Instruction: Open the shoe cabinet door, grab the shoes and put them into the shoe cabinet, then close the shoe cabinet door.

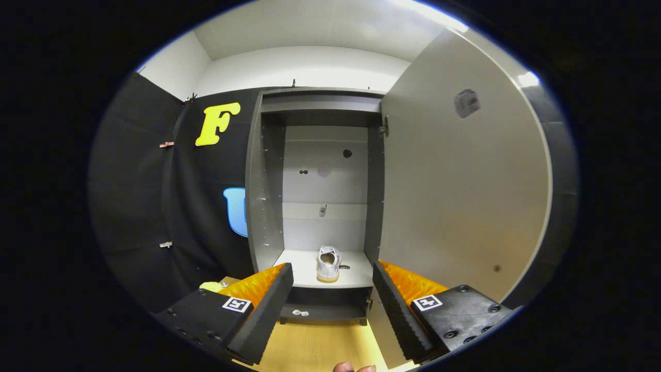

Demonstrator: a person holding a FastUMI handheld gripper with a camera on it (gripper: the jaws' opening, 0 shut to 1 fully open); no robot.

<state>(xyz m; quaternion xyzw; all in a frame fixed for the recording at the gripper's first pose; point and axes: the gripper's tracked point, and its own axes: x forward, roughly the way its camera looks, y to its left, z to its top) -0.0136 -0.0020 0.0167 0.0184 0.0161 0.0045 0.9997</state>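
The gripper (333, 289) has its fingers spread wide with nothing between them. Beyond them, the shoe cabinet (315, 191) stands with its door (459, 175) swung open, and one shoe (328, 263) sits on the bottom shelf (356, 274).

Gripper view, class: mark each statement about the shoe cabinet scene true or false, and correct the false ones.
1. The cabinet door stands open. True.
2. A shoe sits on the cabinet's bottom shelf. True.
3. The gripper is clamped on the shoe. False: its jaws are spread apart with nothing between them, and the shoe lies beyond them inside the cabinet.
4. The shoe lies on the floor outside the cabinet. False: it rests inside, on the shelf.
5. The door hangs from the cabinet's right side. True.
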